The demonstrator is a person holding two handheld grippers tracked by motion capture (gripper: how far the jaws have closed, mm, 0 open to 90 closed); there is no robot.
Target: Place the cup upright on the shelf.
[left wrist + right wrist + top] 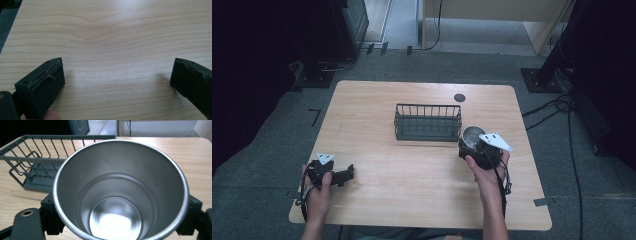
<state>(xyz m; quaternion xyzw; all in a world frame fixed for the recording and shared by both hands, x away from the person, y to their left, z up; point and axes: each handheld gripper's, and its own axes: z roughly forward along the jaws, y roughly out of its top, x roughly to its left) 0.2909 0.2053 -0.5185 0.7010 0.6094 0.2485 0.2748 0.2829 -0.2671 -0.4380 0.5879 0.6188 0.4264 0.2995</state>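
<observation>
High view sets a light wooden table on grey carpet, with a small dark disc near its far edge at about one o'clock from centre. Next in size, a dark wire basket stands just beyond the table's centre, toward twelve o'clock. A steel cup sits clamped in the right gripper at about four o'clock from the basket, close beside its right end; the right gripper view looks straight into the cup's shiny bore, jaws pressed on either side, the basket at ten o'clock. At seven o'clock, the left gripper rests on the table, its jaws spread wide over bare wood.
</observation>
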